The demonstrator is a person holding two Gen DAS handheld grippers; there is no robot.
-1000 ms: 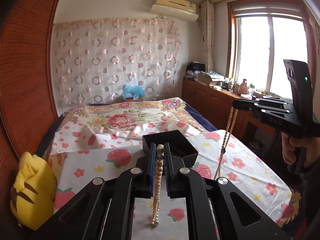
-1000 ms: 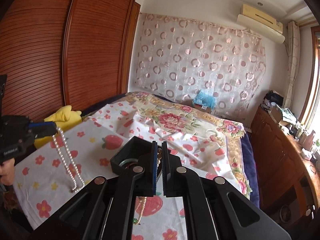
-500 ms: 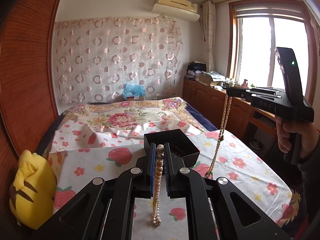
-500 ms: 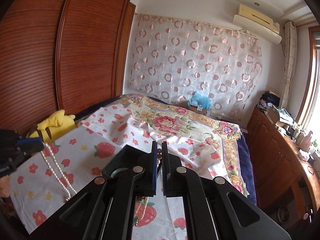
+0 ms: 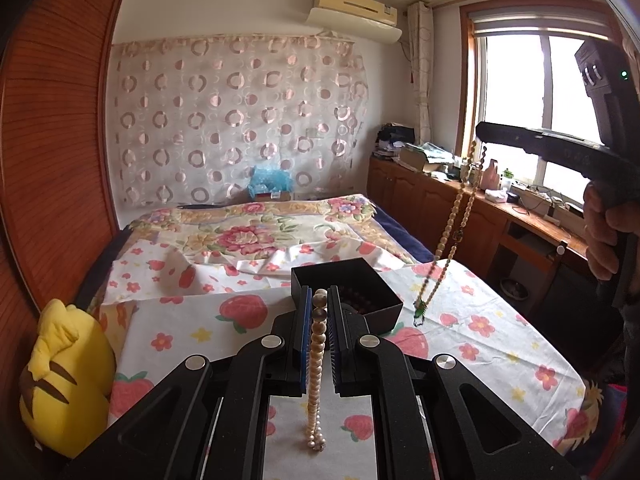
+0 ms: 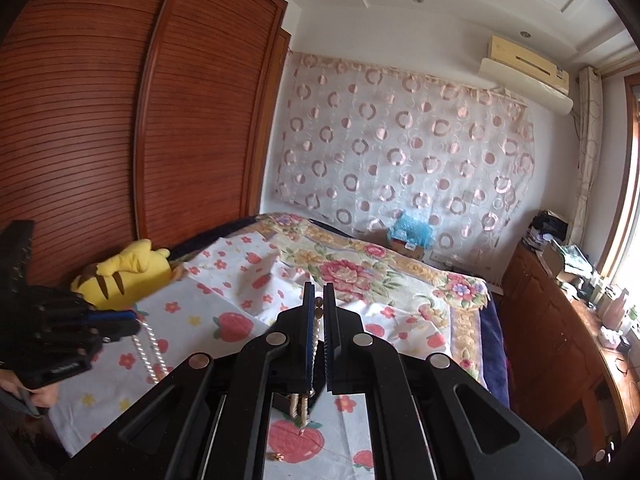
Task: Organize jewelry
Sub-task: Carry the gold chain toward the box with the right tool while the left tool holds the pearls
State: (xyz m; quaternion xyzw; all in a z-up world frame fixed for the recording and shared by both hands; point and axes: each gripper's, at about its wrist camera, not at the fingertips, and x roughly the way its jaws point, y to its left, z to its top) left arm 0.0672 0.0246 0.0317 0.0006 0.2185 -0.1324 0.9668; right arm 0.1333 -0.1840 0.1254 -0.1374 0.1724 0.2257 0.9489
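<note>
My left gripper (image 5: 319,300) is shut on a white pearl necklace (image 5: 314,372), whose doubled strand hangs straight down between the fingers. Just beyond it an open black box (image 5: 346,280) sits on the strawberry-print sheet (image 5: 480,344). At the right, a hand holds my right gripper (image 5: 482,132) high, shut on a beige bead necklace (image 5: 454,220). Its green pendant (image 5: 419,314) dangles beside the box, just above the sheet. In the right wrist view the right gripper (image 6: 319,300) pinches those beads (image 6: 316,332). At the left there, my left gripper (image 6: 134,320) holds the pearls (image 6: 150,354).
A yellow plush toy (image 5: 64,380) lies at the bed's left edge against the wooden wardrobe (image 6: 120,120). A cluttered wooden cabinet (image 5: 440,200) runs under the window on the right. A blue bag (image 5: 270,180) sits at the head of the bed.
The right gripper has risen with the bead necklace, lifting its pendant up beside the box. The left gripper and its pearls have stayed in place.
</note>
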